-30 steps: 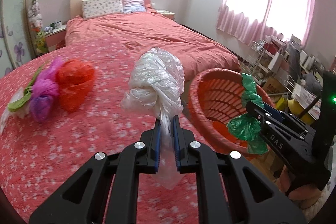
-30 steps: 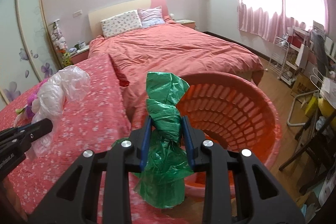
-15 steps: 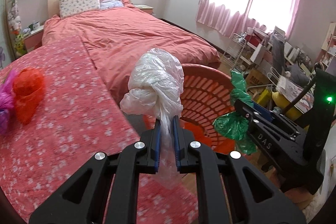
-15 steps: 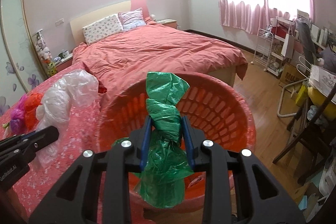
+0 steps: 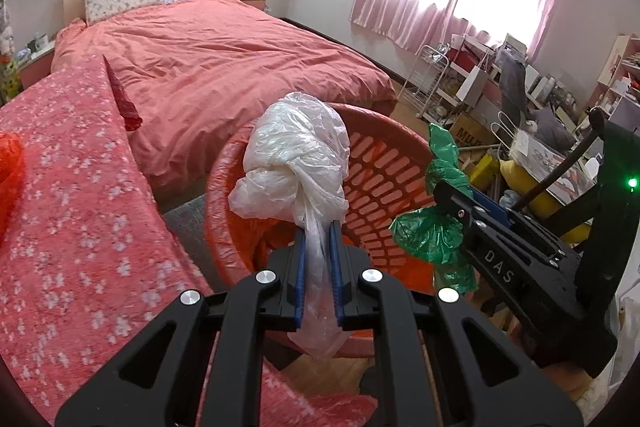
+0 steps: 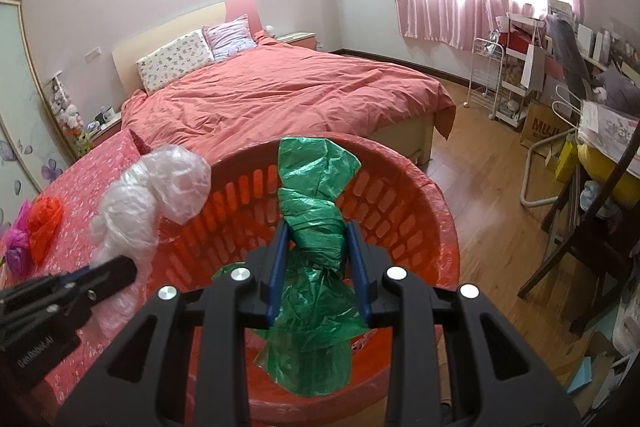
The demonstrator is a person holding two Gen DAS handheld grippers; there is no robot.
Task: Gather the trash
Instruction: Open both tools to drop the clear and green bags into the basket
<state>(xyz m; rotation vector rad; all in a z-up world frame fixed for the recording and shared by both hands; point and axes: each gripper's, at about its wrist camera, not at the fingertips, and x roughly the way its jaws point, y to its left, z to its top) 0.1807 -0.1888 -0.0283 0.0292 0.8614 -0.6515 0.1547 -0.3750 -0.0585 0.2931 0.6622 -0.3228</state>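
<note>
Orange and slatted, the basket point(image 6: 400, 195) stands on the floor between a flowered cloth point(image 5: 72, 227) and the bed point(image 5: 224, 67), with both grippers poised over its open mouth. Left gripper point(image 5: 318, 259) pinches the twisted neck of a clear bag point(image 5: 300, 163) between nearly closed fingers, the bag's crumpled bulk above the rim. Right gripper point(image 6: 318, 259) clamps a knotted green bag point(image 6: 316, 219) at its waist, while an orange bag point(image 6: 44, 223) and a purple bag point(image 6: 16, 247) lie on the cloth.
</note>
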